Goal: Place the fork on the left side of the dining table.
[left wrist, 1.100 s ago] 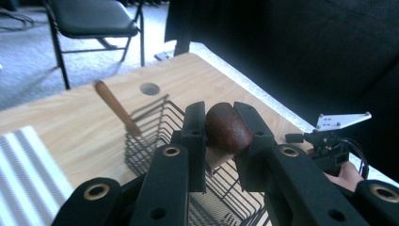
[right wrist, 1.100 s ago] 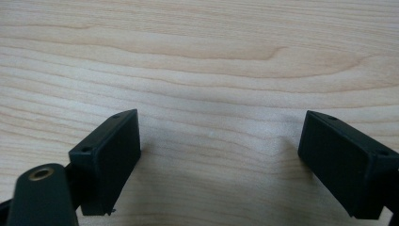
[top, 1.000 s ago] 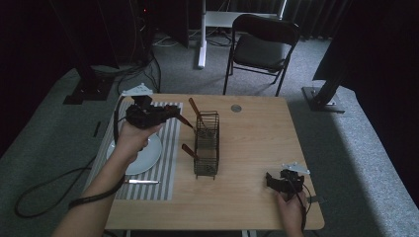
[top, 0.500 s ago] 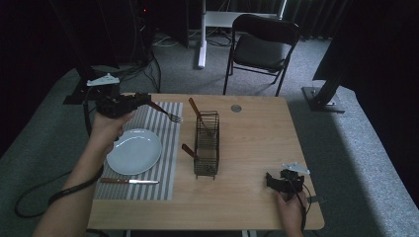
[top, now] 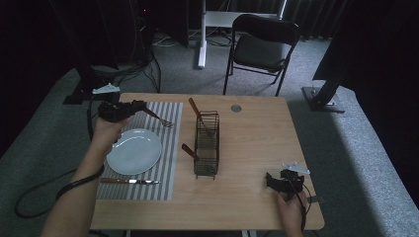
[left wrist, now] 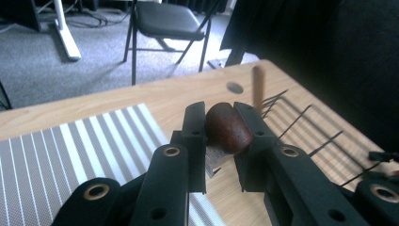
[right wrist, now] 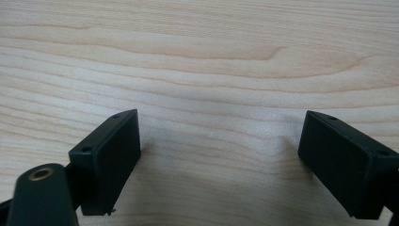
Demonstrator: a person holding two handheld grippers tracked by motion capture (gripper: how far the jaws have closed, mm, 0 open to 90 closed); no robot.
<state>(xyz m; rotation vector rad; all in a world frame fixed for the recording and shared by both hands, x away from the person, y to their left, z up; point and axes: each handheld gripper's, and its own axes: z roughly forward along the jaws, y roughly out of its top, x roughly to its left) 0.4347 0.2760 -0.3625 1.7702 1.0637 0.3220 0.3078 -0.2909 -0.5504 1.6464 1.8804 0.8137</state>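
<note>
My left gripper (top: 137,105) hovers over the far left of the striped placemat (top: 168,163) and is shut on a fork (top: 159,117). In the left gripper view its jaws clamp the fork's rounded brown wooden handle (left wrist: 227,128). The fork's tines point right, toward the wire cutlery caddy (top: 206,148). A white plate (top: 134,151) lies on the placemat below the hand, and a wooden-handled knife (top: 129,181) lies in front of it. My right gripper (top: 271,179) rests near the table's front right corner. Its jaws stand wide open over bare wood (right wrist: 219,155).
Two more wooden handles stick out of the caddy, one (top: 194,108) at the back and one (top: 188,149) at the left side. A small round grommet (top: 235,107) sits in the tabletop at the back. A black chair (top: 262,47) stands beyond the table.
My left gripper has carried the fork leftward, away from the caddy, to the far left of the placemat. The right gripper has stayed put.
</note>
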